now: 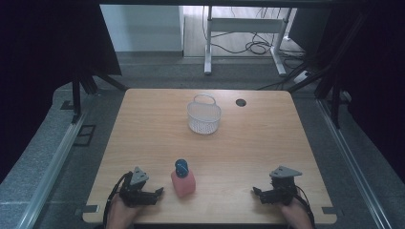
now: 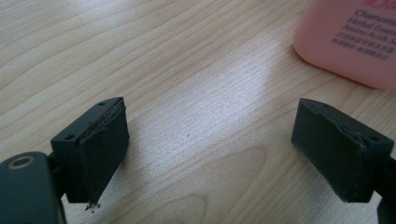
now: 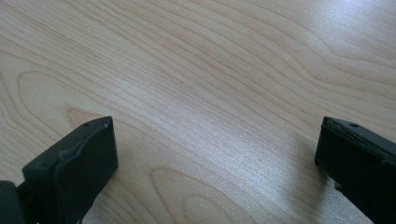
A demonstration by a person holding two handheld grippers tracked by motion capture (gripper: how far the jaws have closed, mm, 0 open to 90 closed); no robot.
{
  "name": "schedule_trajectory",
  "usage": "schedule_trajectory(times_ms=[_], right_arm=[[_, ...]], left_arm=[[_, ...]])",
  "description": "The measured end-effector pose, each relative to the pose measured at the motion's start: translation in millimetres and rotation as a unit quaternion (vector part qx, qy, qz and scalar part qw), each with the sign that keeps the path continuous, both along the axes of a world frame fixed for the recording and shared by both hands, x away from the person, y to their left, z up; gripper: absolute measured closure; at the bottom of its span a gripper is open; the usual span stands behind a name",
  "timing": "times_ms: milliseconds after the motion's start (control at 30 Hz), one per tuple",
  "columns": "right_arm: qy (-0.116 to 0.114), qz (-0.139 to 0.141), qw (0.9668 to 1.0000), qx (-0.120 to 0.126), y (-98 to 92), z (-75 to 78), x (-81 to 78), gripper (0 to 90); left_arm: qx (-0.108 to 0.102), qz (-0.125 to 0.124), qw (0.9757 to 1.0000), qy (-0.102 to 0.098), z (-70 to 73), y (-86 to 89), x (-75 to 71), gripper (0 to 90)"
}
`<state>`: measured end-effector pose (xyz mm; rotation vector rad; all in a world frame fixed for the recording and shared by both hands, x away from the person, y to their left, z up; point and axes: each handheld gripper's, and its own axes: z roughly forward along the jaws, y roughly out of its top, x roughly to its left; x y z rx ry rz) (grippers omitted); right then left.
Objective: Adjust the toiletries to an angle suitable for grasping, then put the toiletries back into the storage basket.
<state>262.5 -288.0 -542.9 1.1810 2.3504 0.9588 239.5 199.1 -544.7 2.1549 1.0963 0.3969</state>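
Note:
A pink bottle point(image 1: 183, 182) with a blue cap stands near the front edge of the wooden table point(image 1: 143, 133). My left gripper point(image 1: 160, 192) rests just to its left, open, pointing at the bottle with a small gap between them. In the left gripper view point(image 2: 210, 140) the jaws stand wide apart over bare wood, and the pink bottle point(image 2: 350, 42) shows at the upper right. My right gripper point(image 1: 255, 192) lies at the front right, open, pointing left. Its jaws point(image 3: 217, 163) frame bare tabletop.
A white mesh basket point(image 1: 204, 116) with a handle stands at the back middle of the table. A dark round cable hole point(image 1: 240, 102) lies to its right. Beyond the table are metal rails, a white desk frame and cables on the floor.

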Motion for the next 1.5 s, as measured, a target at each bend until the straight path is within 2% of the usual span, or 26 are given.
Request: schedule_trajectory(times_ms=[467, 500, 900, 1067, 1200, 1500], right_arm=[[0.000, 0.000, 1.0000, 0.000, 0.0, 0.0, 0.0, 0.0], [0.000, 0.000, 1.0000, 0.000, 0.0, 0.0, 0.0, 0.0], [0.000, 0.000, 1.0000, 0.000, -0.1, 0.0, 0.0, 0.0], [0.000, 0.000, 1.0000, 0.000, -0.1, 0.0, 0.0, 0.0], [0.000, 0.000, 1.0000, 0.000, 0.0, 0.0, 0.0, 0.0], [0.000, 0.000, 1.0000, 0.000, -0.1, 0.0, 0.0, 0.0]], left_arm=[[0.010, -0.008, 0.9999, 0.008, 2.8, -1.3, -0.4, 10.7], [0.017, -0.010, 0.9998, 0.006, 3.9, -1.0, -1.5, 10.7], [0.018, -0.020, 0.9996, -0.004, 13.2, -0.2, -7.7, 10.9], [0.008, -0.029, 0.9995, -0.002, 17.9, 0.6, -9.9, 10.8], [-0.003, -0.040, 0.9992, -0.009, 25.3, 1.5, -14.7, 10.8], [-0.007, -0.053, 0.9985, -0.011, 33.9, -0.4, -19.0, 11.1]])
